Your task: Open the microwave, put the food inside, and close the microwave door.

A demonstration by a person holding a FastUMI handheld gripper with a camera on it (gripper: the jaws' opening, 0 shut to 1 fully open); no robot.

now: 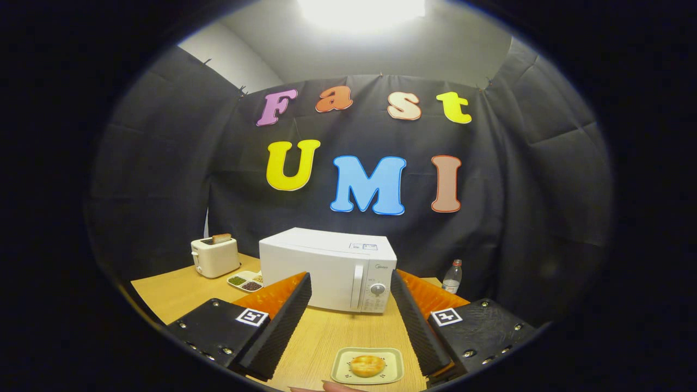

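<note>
A white microwave (326,269) stands on the wooden table beyond my fingers, its door shut, with a vertical handle (356,287) and a round knob (377,289) on its right side. Close in, between the bases of my fingers, a small square plate (342,370) carries a round golden bun (367,365). My gripper (351,288) is open, its two fingers spread wide with nothing between them, pointing at the microwave from a distance. A fingertip of a person (337,387) shows just in front of the plate.
A white toaster (214,257) with a slice of bread in it stands at the back left of the wooden table (179,291). A divided dish of grains (245,281) lies between toaster and microwave. A plastic water bottle (452,276) stands right of the microwave.
</note>
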